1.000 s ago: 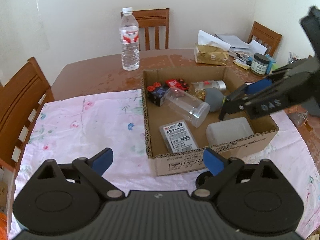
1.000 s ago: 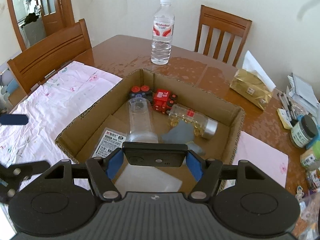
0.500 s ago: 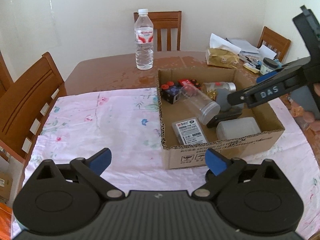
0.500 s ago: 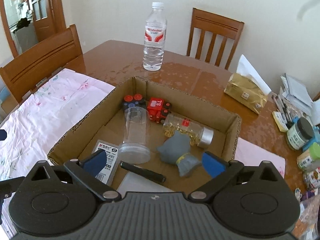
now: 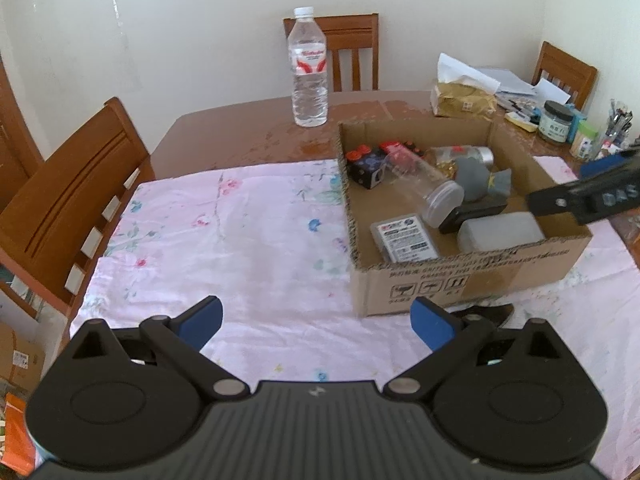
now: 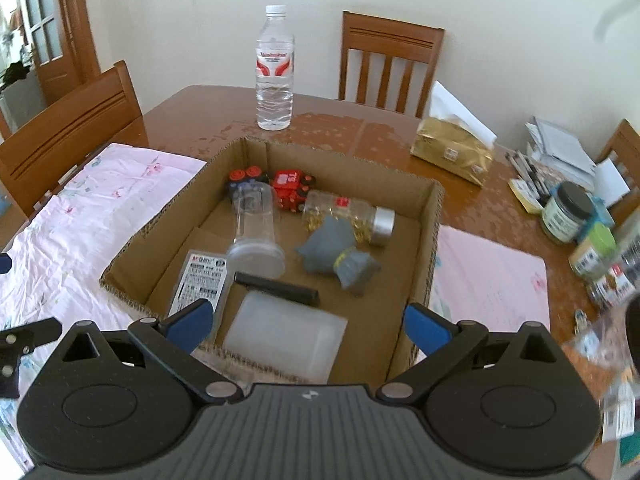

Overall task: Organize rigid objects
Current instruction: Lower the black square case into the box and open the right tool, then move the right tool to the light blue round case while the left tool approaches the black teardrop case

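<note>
Cardboard box (image 6: pixel 434 216) holds the black bar (image 6: pixel 276 289); right gripper (image 6: pixel 306 322), jaws just spread, empty; left gripper (image 5: pixel 318 322) gapes, empty too.

The cardboard box (image 6: pixel 434 240) sits on the cloth (image 5: pixel 240 248) covering the near part of the table (image 6: pixel 208 120), with the water bottle (image 6: pixel 275 68) standing behind it. Inside the box, the toy blocks (image 6: pixel 272 186) lie at the far wall, and the clear jar (image 6: pixel 256 232) lies in front of them. The flat bar (image 6: pixel 276 288) lies between that jar and the plastic case (image 6: pixel 284 340) at the near wall, with the labelled packet (image 6: pixel 202 280) to their left.
</note>
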A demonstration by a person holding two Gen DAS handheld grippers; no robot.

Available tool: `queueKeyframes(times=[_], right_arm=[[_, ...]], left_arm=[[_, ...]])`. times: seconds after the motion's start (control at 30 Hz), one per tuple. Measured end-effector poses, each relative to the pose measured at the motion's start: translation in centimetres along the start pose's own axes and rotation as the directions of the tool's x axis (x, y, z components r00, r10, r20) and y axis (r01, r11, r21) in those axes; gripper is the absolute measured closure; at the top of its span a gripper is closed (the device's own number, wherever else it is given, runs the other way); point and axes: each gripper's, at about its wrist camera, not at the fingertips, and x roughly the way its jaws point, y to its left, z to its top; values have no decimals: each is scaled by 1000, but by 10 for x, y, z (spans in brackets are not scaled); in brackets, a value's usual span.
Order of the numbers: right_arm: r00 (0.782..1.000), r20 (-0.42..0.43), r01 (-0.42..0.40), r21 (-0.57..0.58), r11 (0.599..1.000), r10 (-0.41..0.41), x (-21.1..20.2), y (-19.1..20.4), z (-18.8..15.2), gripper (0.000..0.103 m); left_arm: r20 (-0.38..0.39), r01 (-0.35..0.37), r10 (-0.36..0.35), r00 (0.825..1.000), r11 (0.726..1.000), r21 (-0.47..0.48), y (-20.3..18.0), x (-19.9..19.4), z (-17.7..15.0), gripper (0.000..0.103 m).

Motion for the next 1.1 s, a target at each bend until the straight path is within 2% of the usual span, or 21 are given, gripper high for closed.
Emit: queueKeyframes(times=[0.23,0.5,0.63,0.8,0.97,1.1], right_arm=[[1000,-12,29,26,999,-28,-14,13,-30,0],[990,-140,8,39,999,-3,10,44,-77,0],[986,-166,10,69,998,2,23,62,-91,0],[983,-170,84,86,993,-68,41,81,-101,0],[973,-180,173,131,976,-148,50,83,-107,0],[971,-182,185,170,968,-154,51,77,-110,0]], left_arm=[[-19,-31,31,999,999,11,10,4,-15,3],[-35,16,-15,999,1000,20,20,7,-29,3],[-40,52,-51,998,998,29,24,6,-34,3],[-63,109,-108,992,994,14,31,9,-39,3],[-67,121,-119,991,992,31,32,10,-42,3],[-70,142,-140,988,990,26,33,13,-41,3]])
